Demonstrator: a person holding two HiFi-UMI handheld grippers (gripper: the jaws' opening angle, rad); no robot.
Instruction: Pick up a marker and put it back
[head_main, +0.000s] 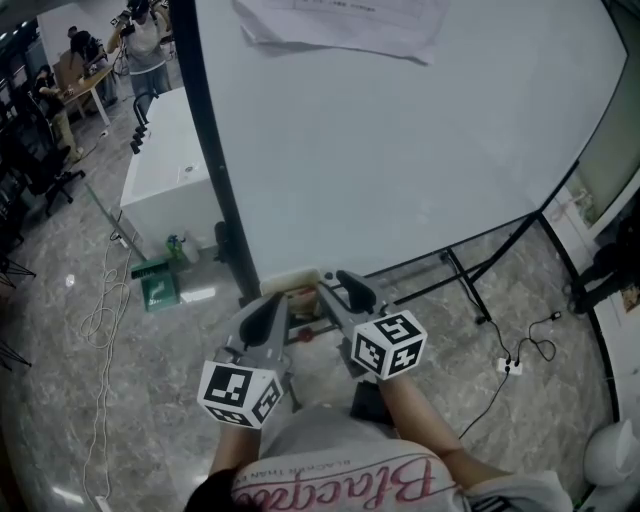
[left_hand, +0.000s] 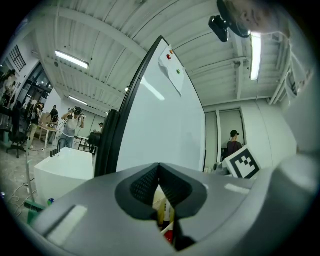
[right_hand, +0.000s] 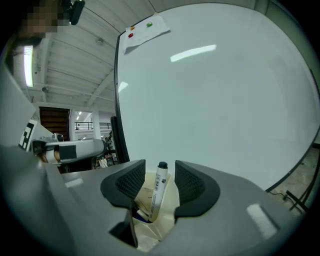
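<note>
Marker (right_hand: 159, 192): white barrel, dark cap up, leaning in the cream holder (right_hand: 170, 212) at the foot of the whiteboard (right_hand: 215, 100).
Right claw (right_hand: 160, 171): spread, pads either side of the marker, not pressing.
Left claw (left_hand: 159, 172): pressed together, pinching nothing.
Handling: probably light, stiff and smooth, so it may slip.
Hold: upper barrel, under the cap.
</note>
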